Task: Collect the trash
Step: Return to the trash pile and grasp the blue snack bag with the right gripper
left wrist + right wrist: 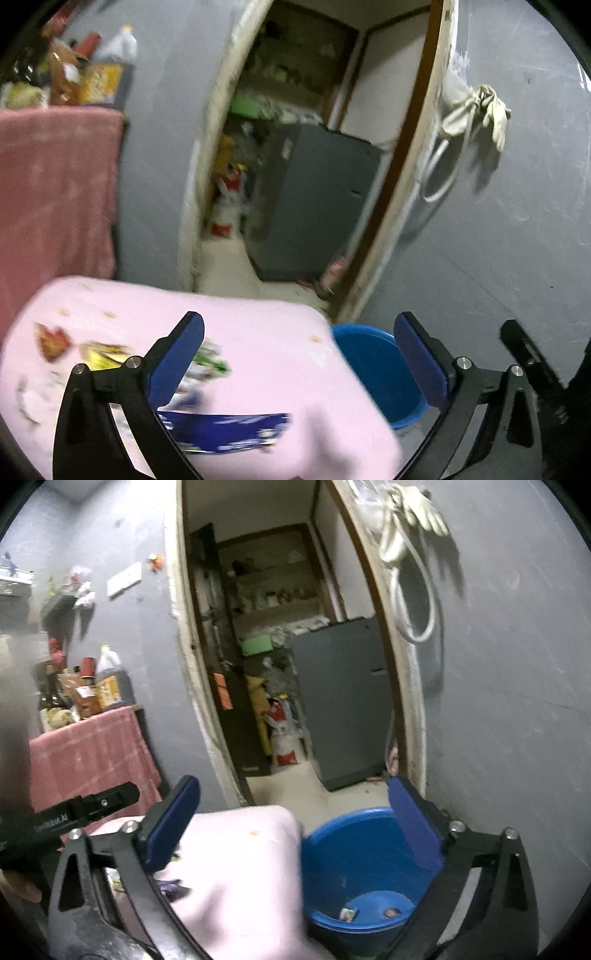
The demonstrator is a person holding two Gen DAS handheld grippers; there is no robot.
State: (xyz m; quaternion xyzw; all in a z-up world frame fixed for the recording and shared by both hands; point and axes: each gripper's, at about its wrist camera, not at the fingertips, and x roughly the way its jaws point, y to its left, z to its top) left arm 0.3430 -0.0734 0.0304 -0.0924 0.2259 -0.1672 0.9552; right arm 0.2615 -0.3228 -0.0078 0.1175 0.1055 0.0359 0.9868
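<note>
Grey walls framed an open doorway into a cluttered storeroom. Pink-cloth-covered bench (pixel 258 332) stood in front, with a round blue plastic bucket (pixel 332 849) on the floor just beside its corner. Bucket held two small scraps of trash (pixel 348 914) at the bottom; otherwise bare. Judged: task begun, far from done. Several wrappers were left on the bench: a long blue wrapper (pixel 229 430), a yellow wrapper (pixel 101 356), a red-orange wrapper (pixel 51 341), plus green-white pieces, blurred. Left hand-held gripper (pixel 299 354) had its jaws spread wide, nothing between them. Right hand-held gripper (pixel 291 830) likewise wide apart and empty, above the bucket rim.
</note>
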